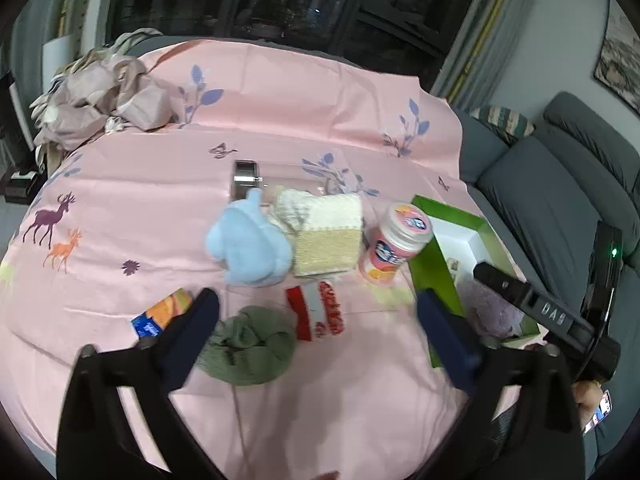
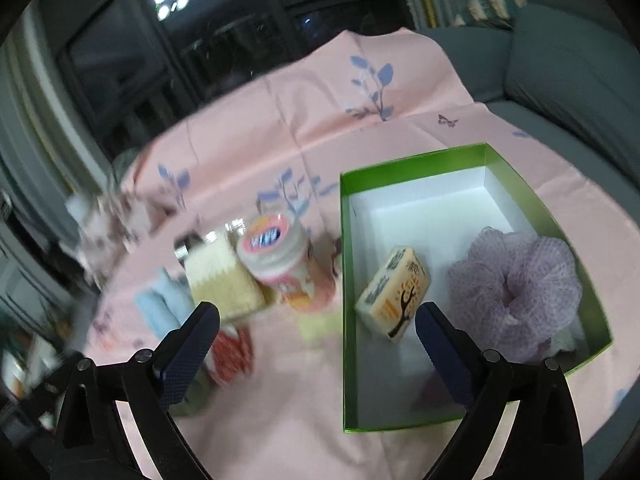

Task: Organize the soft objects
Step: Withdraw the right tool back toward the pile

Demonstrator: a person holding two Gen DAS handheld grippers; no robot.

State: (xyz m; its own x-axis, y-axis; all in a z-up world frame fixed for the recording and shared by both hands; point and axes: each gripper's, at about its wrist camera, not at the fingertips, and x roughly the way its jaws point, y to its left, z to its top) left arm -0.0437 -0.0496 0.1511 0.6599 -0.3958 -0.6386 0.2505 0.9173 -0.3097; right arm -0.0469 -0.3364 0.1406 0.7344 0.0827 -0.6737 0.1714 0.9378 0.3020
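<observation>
While angled down, left claw [image 1: 318, 322] agape, empty

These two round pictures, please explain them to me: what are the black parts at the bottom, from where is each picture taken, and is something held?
Each picture comes from a fisheye camera on a hand-held gripper; a person carries one in each hand. The black parts are the fingers. The left gripper and right gripper are both open and hold nothing. On the pink cloth lie a green bundle, a blue plush, a cream sponge and a pink jar. The green box holds a purple mesh puff and a small packet.
</observation>
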